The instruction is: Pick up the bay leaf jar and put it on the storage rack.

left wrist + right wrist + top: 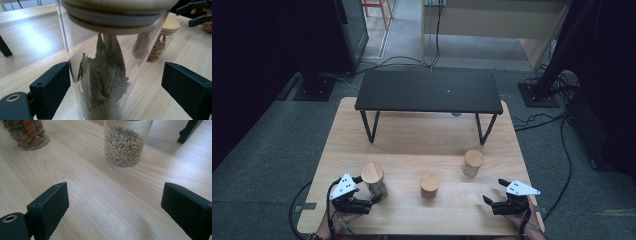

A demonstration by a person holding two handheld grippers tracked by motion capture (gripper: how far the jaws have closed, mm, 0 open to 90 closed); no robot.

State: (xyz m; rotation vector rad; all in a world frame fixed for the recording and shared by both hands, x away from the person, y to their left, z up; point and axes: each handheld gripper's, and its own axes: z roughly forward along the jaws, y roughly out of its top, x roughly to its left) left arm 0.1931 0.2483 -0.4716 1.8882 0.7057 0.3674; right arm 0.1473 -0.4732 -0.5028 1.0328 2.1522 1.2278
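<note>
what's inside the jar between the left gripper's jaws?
The glass jar holds dried brownish-green leaves, filling its lower part. Its wooden lid is on; the jar's bottom is out of frame.

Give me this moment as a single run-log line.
left gripper: open around leaf jar, pads not touching | right gripper: open, nothing between jaws | bean jar, middle jar: standing untouched
</note>
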